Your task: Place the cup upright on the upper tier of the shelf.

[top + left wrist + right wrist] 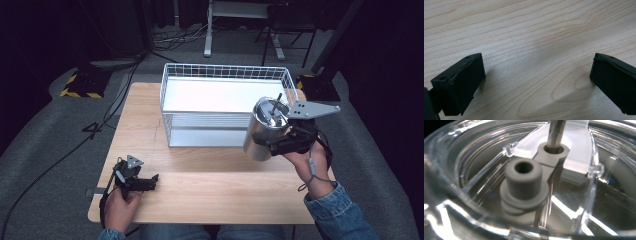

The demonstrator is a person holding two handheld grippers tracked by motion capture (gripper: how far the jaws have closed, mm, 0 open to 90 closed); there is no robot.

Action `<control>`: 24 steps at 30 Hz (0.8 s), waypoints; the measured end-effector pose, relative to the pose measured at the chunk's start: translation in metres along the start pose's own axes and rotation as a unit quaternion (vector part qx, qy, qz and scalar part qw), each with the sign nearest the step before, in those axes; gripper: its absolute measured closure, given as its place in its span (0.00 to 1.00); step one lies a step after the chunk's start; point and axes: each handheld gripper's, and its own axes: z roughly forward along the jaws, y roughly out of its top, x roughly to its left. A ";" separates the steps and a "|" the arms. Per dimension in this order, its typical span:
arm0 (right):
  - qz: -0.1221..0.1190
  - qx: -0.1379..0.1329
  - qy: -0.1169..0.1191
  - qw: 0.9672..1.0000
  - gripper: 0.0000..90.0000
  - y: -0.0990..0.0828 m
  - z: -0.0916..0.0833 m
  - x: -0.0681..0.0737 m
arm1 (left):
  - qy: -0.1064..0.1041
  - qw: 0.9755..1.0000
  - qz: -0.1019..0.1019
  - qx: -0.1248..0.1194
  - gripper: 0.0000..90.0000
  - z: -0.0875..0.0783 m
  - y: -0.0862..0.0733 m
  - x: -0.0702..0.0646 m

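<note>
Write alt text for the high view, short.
The right gripper holds a steel tumbler with a clear lid tilted above the wooden table, beside a white wire basket. The left gripper rests open on the table.

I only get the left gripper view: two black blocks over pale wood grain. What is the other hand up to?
Observer: The right gripper holds a shiny steel cylindrical canister with a clear lid, tilted and off the table.
Operator: Is there anywhere to put it?
Observer: A white wire basket stands at the far middle of the pale wooden table; the canister hangs by its near right corner.
Operator: And my own blocks?
Observer: They are the jaws of the left gripper, low at the table's near left, open with nothing between them.
</note>
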 end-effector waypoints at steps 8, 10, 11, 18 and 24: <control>0.010 -0.005 -0.002 1.000 0.04 0.023 0.005 -0.014 | 0.000 1.000 -0.003 0.000 0.00 0.000 -0.001 -0.001; 0.011 -0.005 -0.003 1.000 0.04 0.025 0.006 -0.015 | 0.000 1.000 -0.003 0.000 0.00 -0.001 -0.001 -0.001; 0.011 -0.006 -0.006 1.000 0.04 0.031 0.008 -0.019 | 0.000 1.000 -0.003 0.000 0.00 -0.001 -0.001 -0.001; 0.014 -0.008 -0.014 1.000 0.04 0.049 0.016 -0.031 | 0.000 1.000 0.000 0.000 0.00 -0.001 -0.001 0.000; 0.027 -0.009 -0.014 1.000 0.04 0.065 0.026 -0.044 | 0.001 1.000 -0.002 0.000 0.00 -0.001 -0.001 -0.001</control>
